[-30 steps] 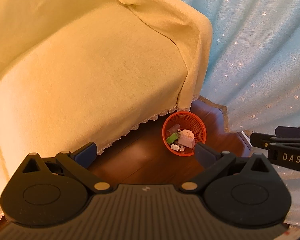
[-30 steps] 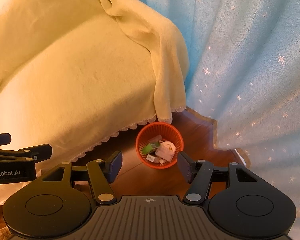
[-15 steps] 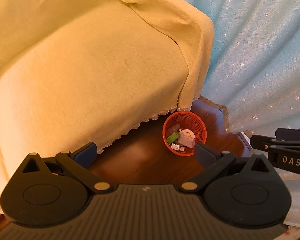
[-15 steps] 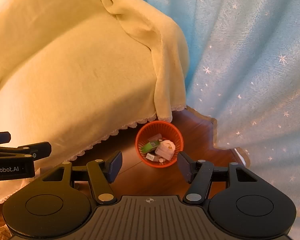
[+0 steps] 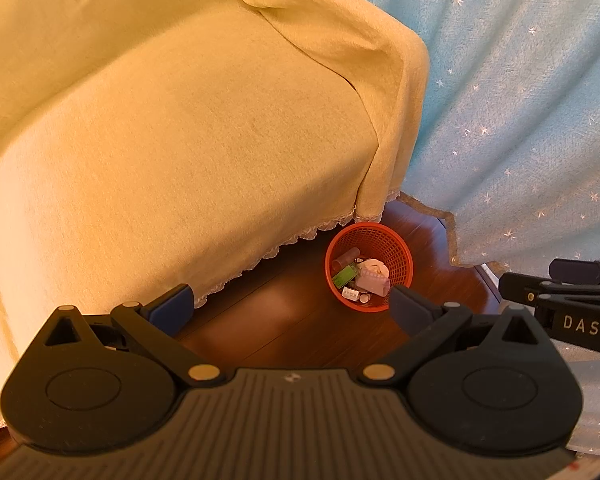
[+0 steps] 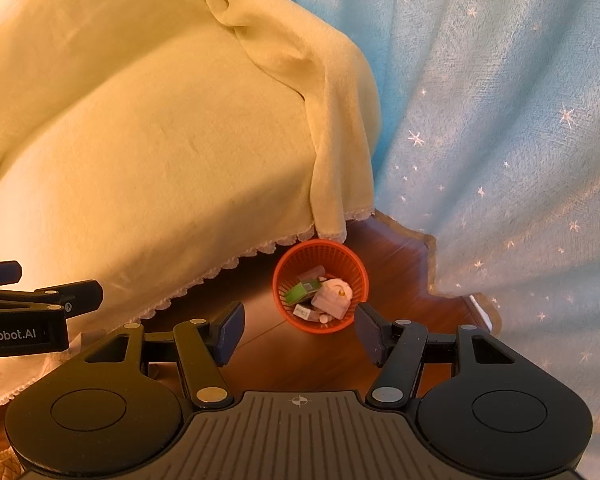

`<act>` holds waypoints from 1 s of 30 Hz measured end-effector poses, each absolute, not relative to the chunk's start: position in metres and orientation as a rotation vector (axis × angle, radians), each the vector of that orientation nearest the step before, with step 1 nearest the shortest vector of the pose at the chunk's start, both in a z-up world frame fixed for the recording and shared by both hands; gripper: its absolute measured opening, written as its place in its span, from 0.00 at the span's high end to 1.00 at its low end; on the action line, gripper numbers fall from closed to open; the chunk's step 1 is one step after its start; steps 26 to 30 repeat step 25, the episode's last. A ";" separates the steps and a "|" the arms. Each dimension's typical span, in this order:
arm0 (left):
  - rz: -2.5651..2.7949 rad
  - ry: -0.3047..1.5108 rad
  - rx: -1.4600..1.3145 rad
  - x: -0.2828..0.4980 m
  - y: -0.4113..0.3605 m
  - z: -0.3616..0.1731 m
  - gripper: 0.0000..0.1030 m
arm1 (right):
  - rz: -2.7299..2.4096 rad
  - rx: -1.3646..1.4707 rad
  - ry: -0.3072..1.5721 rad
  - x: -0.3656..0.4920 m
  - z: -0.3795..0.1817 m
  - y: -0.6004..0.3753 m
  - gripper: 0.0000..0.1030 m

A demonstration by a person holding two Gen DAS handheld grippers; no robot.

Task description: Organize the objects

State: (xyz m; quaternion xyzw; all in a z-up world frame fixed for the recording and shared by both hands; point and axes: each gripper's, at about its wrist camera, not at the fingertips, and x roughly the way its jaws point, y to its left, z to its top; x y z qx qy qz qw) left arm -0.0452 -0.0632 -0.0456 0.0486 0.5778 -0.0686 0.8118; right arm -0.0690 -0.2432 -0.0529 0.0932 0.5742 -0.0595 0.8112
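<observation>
An orange mesh basket (image 5: 396, 246) (image 6: 340, 254) stands on the dark wooden floor by the sofa's corner. Inside lie a green box (image 5: 343, 278) (image 6: 296, 291), a pale pink packet (image 5: 374, 282) (image 6: 330, 300) and several small items. High above the floor, my left gripper (image 5: 290, 306) is open wide with nothing between its blue pads. To its right my right gripper (image 6: 298, 332) is also open and empty, hanging above the basket's near rim. Each gripper shows at the edge of the other's view.
A sofa under a yellow cover (image 5: 160, 128) (image 6: 140, 128) with a lace hem fills the left. A light blue star-patterned curtain (image 5: 520, 100) (image 6: 500, 140) hangs down to the floor on the right. Bare wooden floor (image 5: 284, 320) lies between sofa and basket.
</observation>
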 end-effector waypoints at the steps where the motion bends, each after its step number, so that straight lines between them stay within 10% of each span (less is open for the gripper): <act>1: -0.146 1.234 0.103 -0.045 -0.064 -0.045 0.01 | -0.128 0.199 1.226 -0.070 -0.053 -0.243 0.44; 30: -0.127 1.233 0.087 -0.046 -0.071 -0.045 0.01 | -0.127 0.199 1.229 -0.070 -0.053 -0.243 0.44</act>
